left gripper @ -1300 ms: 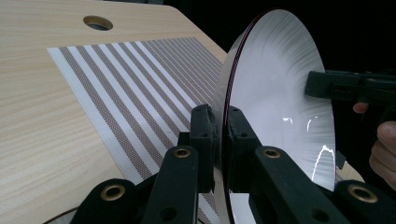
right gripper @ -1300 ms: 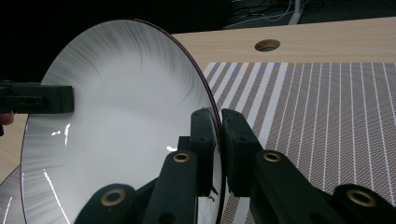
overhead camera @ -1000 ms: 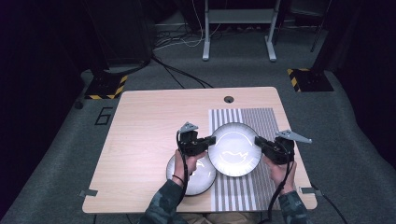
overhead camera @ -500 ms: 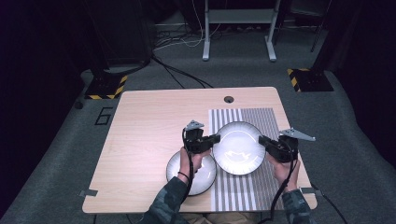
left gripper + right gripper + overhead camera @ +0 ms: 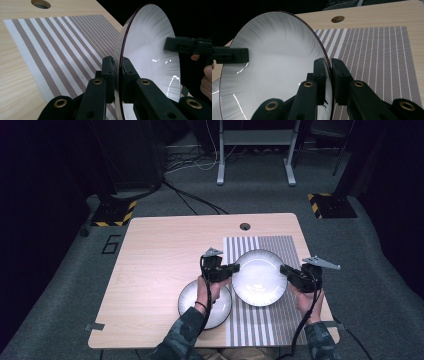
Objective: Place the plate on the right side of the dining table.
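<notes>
Wooden table [image 5: 160,270], striped mat [image 5: 280,320], dark carpeted room, both tongs clamping white plate [image 5: 259,277].

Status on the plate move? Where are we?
Done: the upper plate is clamped at opposite rim edges by the left tongs and right tongs. In hand: it is held over the striped mat, with the lower plate on the table beside the mat. Left: probably setting it down on the mat and letting go.
</notes>
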{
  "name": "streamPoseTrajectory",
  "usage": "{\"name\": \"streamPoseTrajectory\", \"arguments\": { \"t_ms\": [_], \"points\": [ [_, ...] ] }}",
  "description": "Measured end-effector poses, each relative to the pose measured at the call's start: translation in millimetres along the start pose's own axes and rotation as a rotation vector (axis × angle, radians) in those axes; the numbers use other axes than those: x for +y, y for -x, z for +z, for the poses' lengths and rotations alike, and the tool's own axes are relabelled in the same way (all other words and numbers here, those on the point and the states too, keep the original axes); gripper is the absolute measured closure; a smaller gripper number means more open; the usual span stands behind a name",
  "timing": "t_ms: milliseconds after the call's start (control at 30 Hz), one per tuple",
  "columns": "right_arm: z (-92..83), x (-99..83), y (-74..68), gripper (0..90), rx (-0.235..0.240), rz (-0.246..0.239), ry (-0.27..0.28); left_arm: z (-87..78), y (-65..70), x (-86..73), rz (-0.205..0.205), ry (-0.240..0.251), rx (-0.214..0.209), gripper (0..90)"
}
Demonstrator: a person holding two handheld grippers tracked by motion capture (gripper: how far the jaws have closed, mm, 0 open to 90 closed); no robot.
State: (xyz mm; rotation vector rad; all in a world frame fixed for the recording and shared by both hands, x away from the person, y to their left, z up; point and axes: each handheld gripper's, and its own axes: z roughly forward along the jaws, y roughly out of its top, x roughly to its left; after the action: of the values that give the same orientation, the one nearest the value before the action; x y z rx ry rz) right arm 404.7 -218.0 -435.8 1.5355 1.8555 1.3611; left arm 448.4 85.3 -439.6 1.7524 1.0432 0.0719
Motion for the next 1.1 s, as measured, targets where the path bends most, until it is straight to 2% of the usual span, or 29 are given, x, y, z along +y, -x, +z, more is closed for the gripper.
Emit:
{"name": "streamPoseTrajectory", "arguments": {
  "t_ms": [467,600,1100],
  "points": [
    [4.3,0.1,8.3,82.1,-0.005,0.007,-0.016,9.0,-1.3,1.7,-0.019,-0.029,0.005,83.8],
    [4.5,0.7,9.5,82.3,-0.004,0.010,-0.015,9.5,-0.1,4.2,-0.013,-0.019,0.005,83.8],
    [10.1,5.2,19.7,81.8,-0.014,0.008,-0.035,23.0,-3.0,4.5,-0.056,-0.046,-0.002,83.8]
  ]
}}
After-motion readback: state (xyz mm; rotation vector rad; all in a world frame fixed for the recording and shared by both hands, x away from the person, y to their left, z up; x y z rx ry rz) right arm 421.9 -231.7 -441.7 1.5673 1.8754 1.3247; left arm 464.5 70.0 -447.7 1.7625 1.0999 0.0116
